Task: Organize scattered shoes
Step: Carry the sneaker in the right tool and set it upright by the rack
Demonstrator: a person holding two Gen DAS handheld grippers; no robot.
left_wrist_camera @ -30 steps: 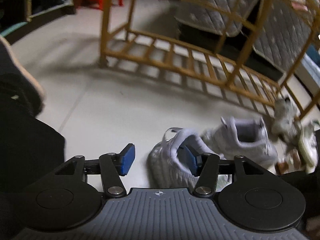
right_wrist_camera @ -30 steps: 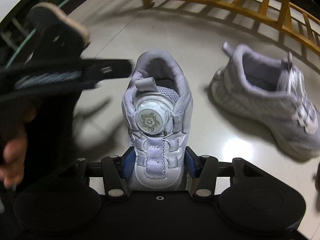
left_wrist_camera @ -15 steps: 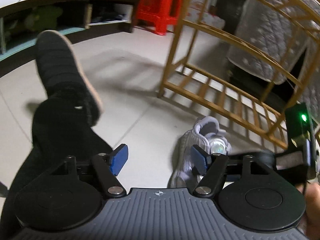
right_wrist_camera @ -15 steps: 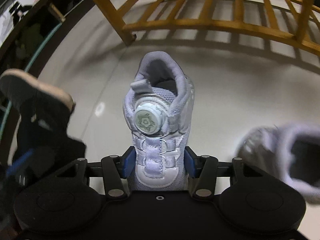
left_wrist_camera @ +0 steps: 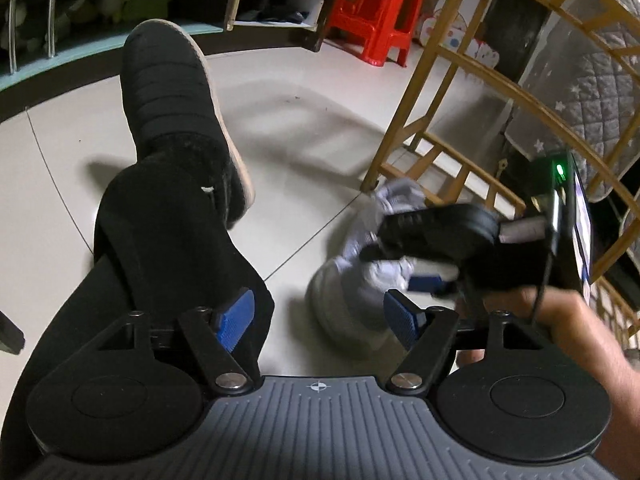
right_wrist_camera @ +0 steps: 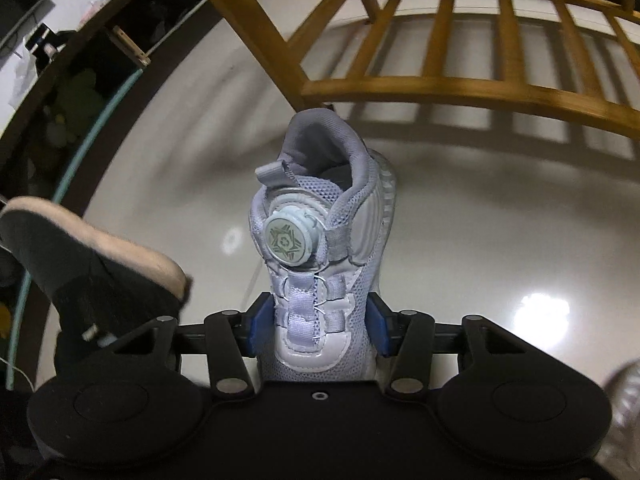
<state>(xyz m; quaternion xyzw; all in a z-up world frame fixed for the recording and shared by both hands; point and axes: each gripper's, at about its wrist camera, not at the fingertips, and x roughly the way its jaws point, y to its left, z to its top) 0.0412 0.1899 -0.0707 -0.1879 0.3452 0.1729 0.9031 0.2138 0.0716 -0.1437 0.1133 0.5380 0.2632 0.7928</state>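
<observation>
A light grey sneaker (right_wrist_camera: 320,208) with a round lace dial sits toe-first between my right gripper's (right_wrist_camera: 318,320) blue pads, which press on its sides; it hangs above the pale floor, heel toward the wooden rack's corner leg. In the left wrist view the same sneaker (left_wrist_camera: 356,280) shows blurred in the right gripper (left_wrist_camera: 400,268), just ahead. My left gripper (left_wrist_camera: 318,316) has its jaws opening; neither pad touches anything, and the sneaker's toe lies beyond the gap. A second grey sneaker (right_wrist_camera: 624,400) is a blur at the right edge.
A yellow wooden rack (right_wrist_camera: 440,84) with slatted shelves stands ahead, also the rack (left_wrist_camera: 420,120) on the right. A person's leg and black shoe (left_wrist_camera: 168,80) stretch across the left floor. A red stool (left_wrist_camera: 376,12) and dark low shelves (left_wrist_camera: 80,20) lie behind.
The right gripper has carried the grey sneaker toward the rack's corner leg, and the second sneaker slid to the frame edge. The left view swung left and its jaws widened.
</observation>
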